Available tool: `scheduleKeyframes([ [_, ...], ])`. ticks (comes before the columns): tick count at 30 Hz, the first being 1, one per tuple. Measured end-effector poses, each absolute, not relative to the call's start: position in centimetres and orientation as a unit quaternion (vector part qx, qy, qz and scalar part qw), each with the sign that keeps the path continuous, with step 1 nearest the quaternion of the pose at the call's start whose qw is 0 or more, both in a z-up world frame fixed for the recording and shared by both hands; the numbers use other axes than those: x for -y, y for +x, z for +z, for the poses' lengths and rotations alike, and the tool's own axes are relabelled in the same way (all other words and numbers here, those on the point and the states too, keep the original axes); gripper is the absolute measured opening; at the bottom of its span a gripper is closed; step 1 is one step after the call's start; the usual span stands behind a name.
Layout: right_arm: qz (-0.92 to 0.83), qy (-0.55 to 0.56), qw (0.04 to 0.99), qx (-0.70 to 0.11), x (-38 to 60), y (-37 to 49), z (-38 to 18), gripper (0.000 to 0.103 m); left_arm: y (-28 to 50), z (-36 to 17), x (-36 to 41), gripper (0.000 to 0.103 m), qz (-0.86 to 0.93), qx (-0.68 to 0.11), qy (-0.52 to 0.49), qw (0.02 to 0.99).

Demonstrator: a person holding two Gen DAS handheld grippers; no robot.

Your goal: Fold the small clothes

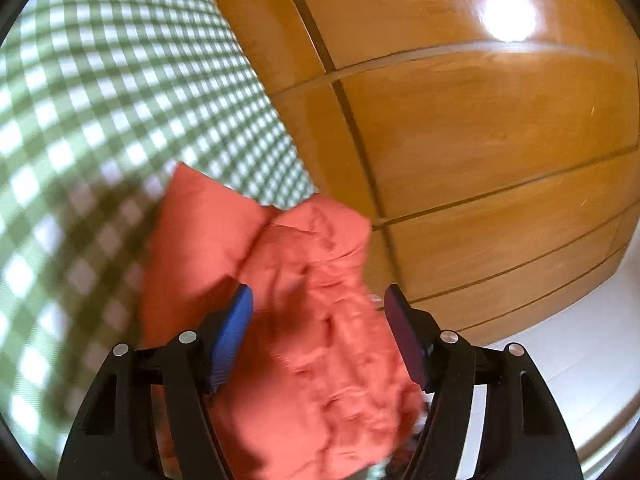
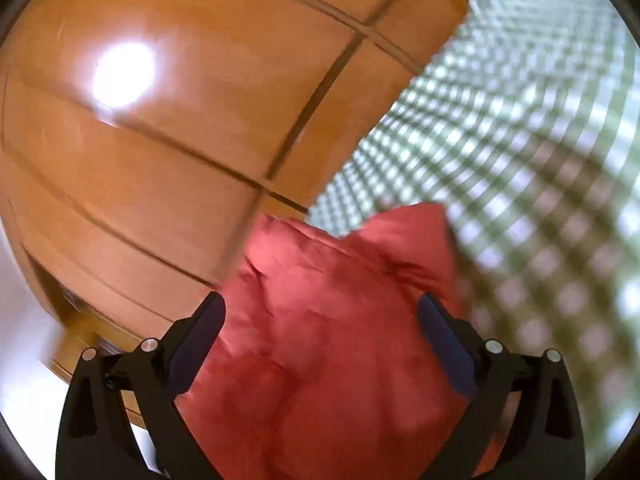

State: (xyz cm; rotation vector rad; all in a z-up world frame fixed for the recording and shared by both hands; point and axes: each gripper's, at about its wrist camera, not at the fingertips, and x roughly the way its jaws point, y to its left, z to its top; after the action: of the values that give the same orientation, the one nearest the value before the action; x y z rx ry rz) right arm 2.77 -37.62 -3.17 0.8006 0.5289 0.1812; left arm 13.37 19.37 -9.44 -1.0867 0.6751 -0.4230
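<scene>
Orange-red garment (image 1: 304, 320) lies crumpled on the green checked cloth (image 1: 100, 100), between the spread jaws of both grippers. Left gripper (image 1: 318, 300) stands apart, clamping nothing; right gripper (image 2: 322, 308) stands wide, likewise unclamped. Beyond: glossy wooden panels (image 2: 160, 140).
</scene>
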Motion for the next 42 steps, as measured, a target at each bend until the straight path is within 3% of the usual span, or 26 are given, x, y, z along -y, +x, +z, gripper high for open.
scheduleKeyframes([
  [3, 0.066, 0.279, 0.919, -0.27, 35.3, 2.2, -3.1, 0.081, 13.1, -8.1, -18.1, 0.067, -0.184, -0.326, -0.445, 0.814],
  [6, 0.054, 0.206, 0.939, -0.27, 32.9, 1.4, -3.3, 0.079, 12.6, -7.2, -16.2, 0.073, -0.192, -0.323, -0.402, 0.835],
  [12, 0.027, 0.15, 0.939, -0.308, 30.8, 1.7, -5.3, 0.08, 12.0, -6.8, -13.2, 0.074, -0.182, -0.33, -0.294, 0.878],
  [14, 0.029, 0.156, 0.934, -0.319, 30.2, 2.1, -5.5, 0.08, 11.7, -6.7, -12.6, 0.09, -0.201, -0.325, -0.28, 0.881],
  [15, 0.027, 0.149, 0.935, -0.321, 29.9, 2.6, -5.1, 0.078, 11.5, -6.4, -12.4, 0.092, -0.212, -0.319, -0.277, 0.881],
  [16, 0.027, 0.131, 0.937, -0.323, 29.3, 2.9, -4.9, 0.073, 11.3, -6.2, -12.2, 0.094, -0.218, -0.315, -0.273, 0.882],
  [18, 0.02, 0.073, 0.942, -0.328, 27.8, 3.2, -4.2, 0.041, 10.8, -5.8, -12.0, 0.095, -0.216, -0.31, -0.258, 0.889],
  [20, 0.009, 0.03, 0.947, -0.321, 26.6, 3.4, -3.4, 0.026, 11.1, -5.9, -11.7, 0.095, -0.202, -0.315, -0.253, 0.892],
  [22, -0.008, 0.01, 0.954, -0.3, 26.0, 3.3, -2.4, 0.019, 11.9, -6.7, -11.5, 0.094, -0.165, -0.336, -0.238, 0.896],
  [24, -0.037, 0.01, 0.957, -0.288, 26.4, 3.5, -1.9, 0.014, 12.0, -7.4, -11.1, 0.064, -0.147, -0.36, -0.22, 0.895],
  [25, -0.053, 0.018, 0.955, -0.292, 26.9, 3.9, -2.3, 0.013, 12.3, -7.9, -10.8, 0.039, -0.131, -0.373, -0.202, 0.896],
  [28, -0.081, 0.043, 0.941, -0.325, 28.9, 5.6, -5.6, 0.012, 12.5, -8.8, -11.7, 0.013, -0.104, -0.386, -0.189, 0.897],
  [29, -0.075, 0.057, 0.938, -0.334, 29.5, 6.0, -6.8, 0.012, 12.5, -8.9, -12.2, 0.007, -0.093, -0.39, -0.192, 0.896],
  [31, -0.062, 0.081, 0.942, -0.321, 29.9, 5.7, -7.7, 0.013, 12.6, -9.2, -13.1, 0.007, -0.078, -0.394, -0.207, 0.892],
  [33, -0.06, 0.075, 0.943, -0.319, 29.9, 5.2, -7.4, 0.02, 12.4, -9.0, -13.3, 0.007, -0.082, -0.391, -0.207, 0.893],
  [34, -0.059, 0.078, 0.943, -0.319, 30.0, 5.0, -7.1, 0.023, 12.2, -8.8, -13.3, 0.007, -0.087, -0.385, -0.206, 0.896],
  [36, -0.057, 0.099, 0.943, -0.312, 30.6, 4.1, -6.2, 0.054, 11.9, -8.2, -13.2, 0.016, -0.095, -0.369, -0.22, 0.898],
  [38, -0.051, 0.116, 0.95, -0.285, 31.1, 3.2, -4.7, 0.056, 11.9, -7.4, -12.9, 0.056, -0.103, -0.359, -0.228, 0.899],
  [40, -0.042, 0.112, 0.956, -0.268, 30.8, 3.2, -3.2, 0.059, 11.6, -6.2, -12.3, 0.067, -0.098, -0.339, -0.218, 0.91],
  [42, -0.023, 0.092, 0.961, -0.261, 30.1, 4.2, -1.5, 0.06, 11.6, -4.7, -11.3, 0.067, -0.096, -0.324, -0.188, 0.922],
])
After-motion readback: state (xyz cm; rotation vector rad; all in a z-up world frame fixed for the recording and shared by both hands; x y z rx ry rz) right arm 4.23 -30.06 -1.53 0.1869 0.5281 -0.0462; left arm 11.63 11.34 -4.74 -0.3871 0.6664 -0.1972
